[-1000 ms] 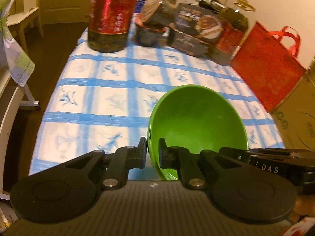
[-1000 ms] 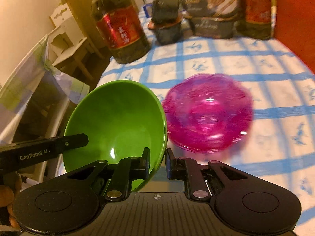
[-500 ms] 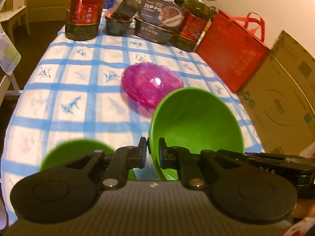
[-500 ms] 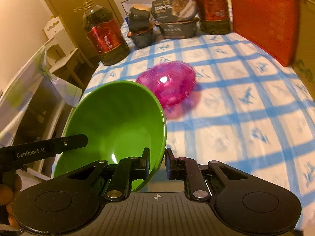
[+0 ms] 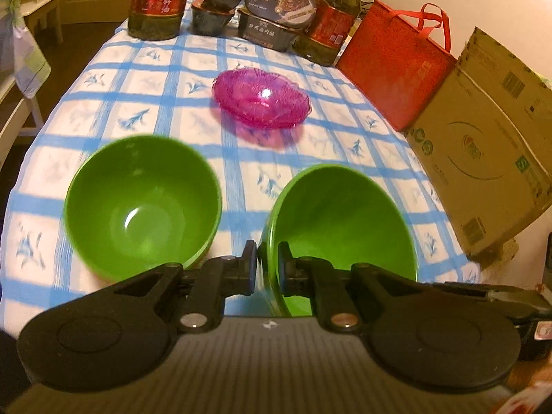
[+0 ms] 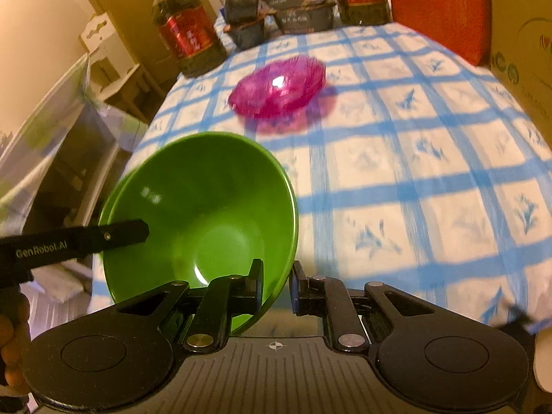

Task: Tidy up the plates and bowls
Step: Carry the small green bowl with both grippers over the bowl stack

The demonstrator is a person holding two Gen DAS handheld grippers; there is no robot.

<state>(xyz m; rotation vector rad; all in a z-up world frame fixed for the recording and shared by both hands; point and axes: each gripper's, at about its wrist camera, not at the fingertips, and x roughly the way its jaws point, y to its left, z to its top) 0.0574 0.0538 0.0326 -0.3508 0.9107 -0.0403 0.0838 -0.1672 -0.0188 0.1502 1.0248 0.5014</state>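
Both grippers clamp the rim of one smooth green bowl above a blue-checked tablecloth.

The left gripper (image 5: pixel 264 262) pinches the held green bowl (image 5: pixel 339 227) at its near left rim, the right gripper (image 6: pixel 276 284) at its near right rim (image 6: pixel 203 214), each with jaws narrowed onto the thin wall. The bowl is round, deep, glossy plastic, tilted toward the cameras. A second green bowl (image 5: pixel 143 203) of the same shape sits upright on the tablecloth (image 5: pixel 103 103), just left of the held one. Beyond both lies a shallow, scalloped magenta glass dish (image 5: pixel 261 97), translucent and ribbed. Behind the dish stand oil bottles (image 5: pixel 158 0).
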